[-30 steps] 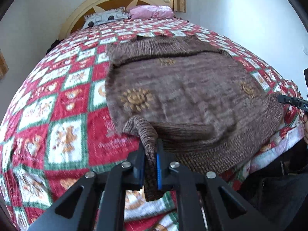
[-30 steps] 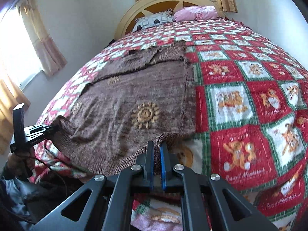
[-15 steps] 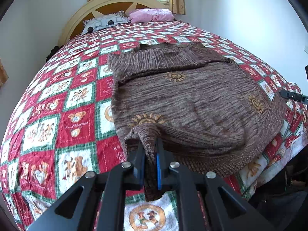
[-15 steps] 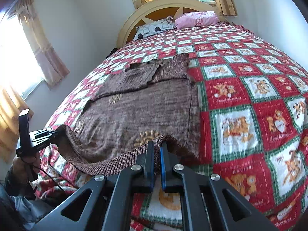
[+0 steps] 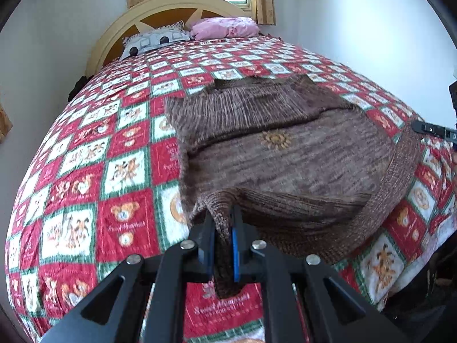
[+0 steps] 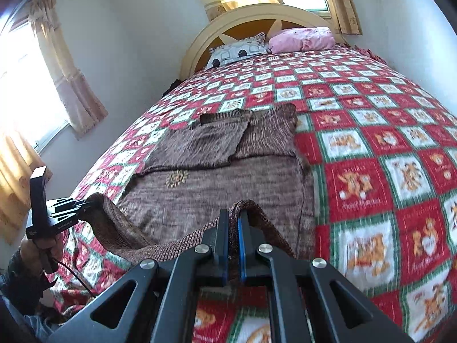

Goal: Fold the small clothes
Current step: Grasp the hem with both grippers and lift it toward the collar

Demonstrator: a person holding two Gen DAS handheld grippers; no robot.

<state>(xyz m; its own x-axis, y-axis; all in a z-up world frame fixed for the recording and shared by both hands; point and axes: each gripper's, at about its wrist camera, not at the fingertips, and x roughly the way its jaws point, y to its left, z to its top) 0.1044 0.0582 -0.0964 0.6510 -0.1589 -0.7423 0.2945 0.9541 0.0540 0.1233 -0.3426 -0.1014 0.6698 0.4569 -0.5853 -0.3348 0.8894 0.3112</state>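
Note:
A brown knitted sweater (image 5: 285, 160) with yellow sun motifs lies on the quilted bed, its sleeves folded across the chest at the far end. My left gripper (image 5: 222, 223) is shut on the near left corner of the ribbed hem, which bunches up between the blue pads. My right gripper (image 6: 234, 223) is shut on the other hem corner of the sweater (image 6: 217, 197). The hem hangs lifted off the quilt in a sagging band between both grippers. In the right wrist view the left gripper (image 6: 82, 204) shows at the left, held by a hand (image 6: 34, 253).
The bed carries a red, green and white teddy-bear quilt (image 5: 85, 185) (image 6: 385, 171). Two pillows (image 5: 194, 33) lean against a cream headboard (image 6: 257, 20). Curtained windows stand behind the bed and at the left wall (image 6: 65, 68). Bare quilt spreads on both sides of the sweater.
Both grippers have risen and moved toward the headboard, carrying the hem up off the quilt. The lower sun motifs are now hidden under the lifted fold.

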